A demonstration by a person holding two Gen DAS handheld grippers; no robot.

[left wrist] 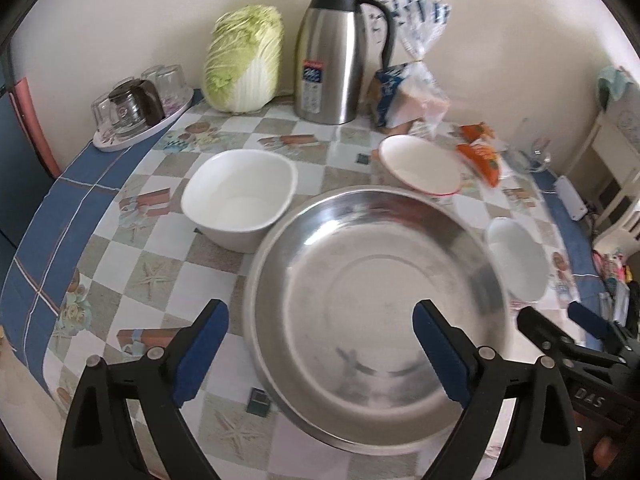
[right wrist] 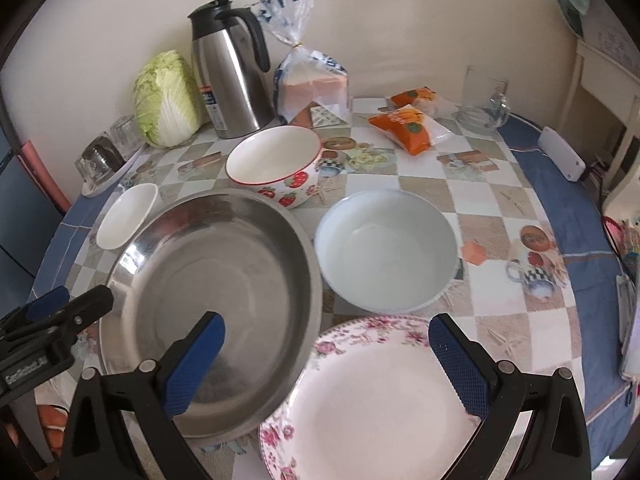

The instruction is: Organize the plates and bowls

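On the round table with its checked, picture-printed oilcloth point(right wrist: 472, 200), a wide stainless steel basin point(left wrist: 372, 320) sits near the front edge. The left gripper point(left wrist: 320, 356) hangs above it with its blue-padded jaws spread wide: one finger is over the basin's inside, the other over the cloth beside the rim, and neither pad touches anything. The right gripper point(right wrist: 328, 364) also stands wide apart and grips nothing; its left finger hovers over the steel basin, its right finger over a flower-rimmed plate point(right wrist: 372, 408) that lies just beside the basin at the table's near edge. Whether plate and basin touch cannot be told, as the basin's rim overlaps the plate in the right wrist view.

Behind the plate sits a plain pale bowl point(right wrist: 386, 250), just beside the basin. Farther back stands a strawberry-patterned bowl with a red rim point(right wrist: 276, 164), close behind the basin's far edge. On the basin's other side rests a white squarish bowl point(left wrist: 240, 198), its corner nearly at the steel rim.

Along the wall stand a napa cabbage point(left wrist: 244, 60), a steel thermal jug with a black handle point(left wrist: 332, 52) and a bagged loaf of bread point(right wrist: 312, 84). Orange snack packets point(right wrist: 408, 124) lie near a glass mug point(right wrist: 486, 108), and a tray of upturned glasses point(left wrist: 136, 108) sits at the far left.
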